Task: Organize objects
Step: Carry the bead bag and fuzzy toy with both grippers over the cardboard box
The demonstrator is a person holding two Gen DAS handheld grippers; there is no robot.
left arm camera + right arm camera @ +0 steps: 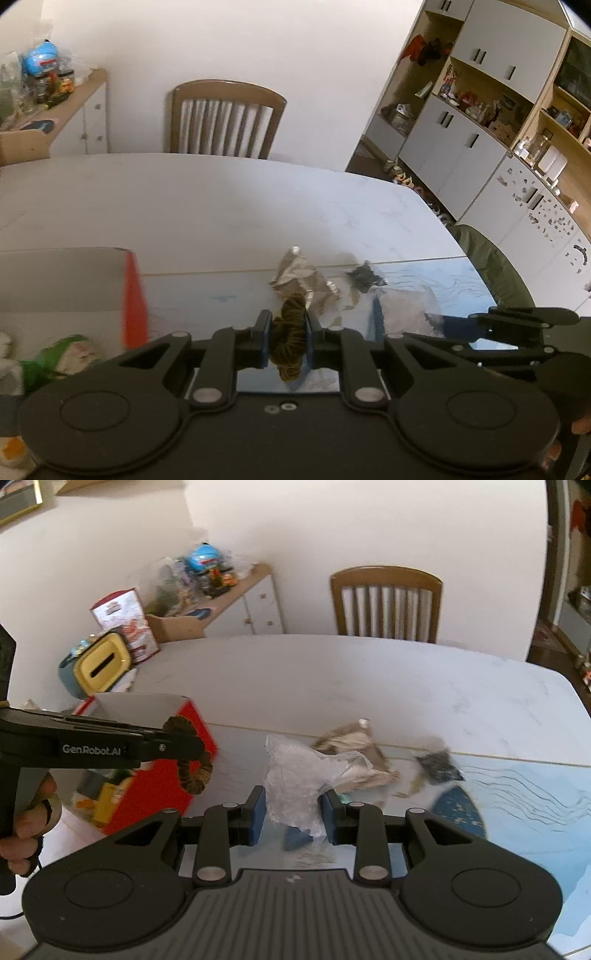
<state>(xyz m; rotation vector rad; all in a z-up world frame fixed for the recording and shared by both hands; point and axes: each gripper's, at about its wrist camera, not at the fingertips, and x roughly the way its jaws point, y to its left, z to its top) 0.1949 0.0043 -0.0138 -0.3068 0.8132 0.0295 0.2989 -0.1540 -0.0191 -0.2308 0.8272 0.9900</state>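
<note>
My left gripper (288, 322) is shut on an olive-brown coiled hair tie (291, 345), held above the table close to the open red box (133, 299). The right wrist view shows that gripper (186, 747) from the side, with the hair tie (194, 771) hanging in front of the red box (159, 779). My right gripper (293, 810) is shut on a crumpled clear plastic bag (295, 771), lifted off the table. A silver foil wrapper (354, 751) and a small dark wrapper (437, 762) lie on the table beyond it.
The white table (332, 679) carries a light-blue mat (524, 797) at its right end. A yellow and blue container (98, 666) stands behind the red box. A wooden chair (386, 603) sits at the far side. Shelves (491, 110) line the right wall.
</note>
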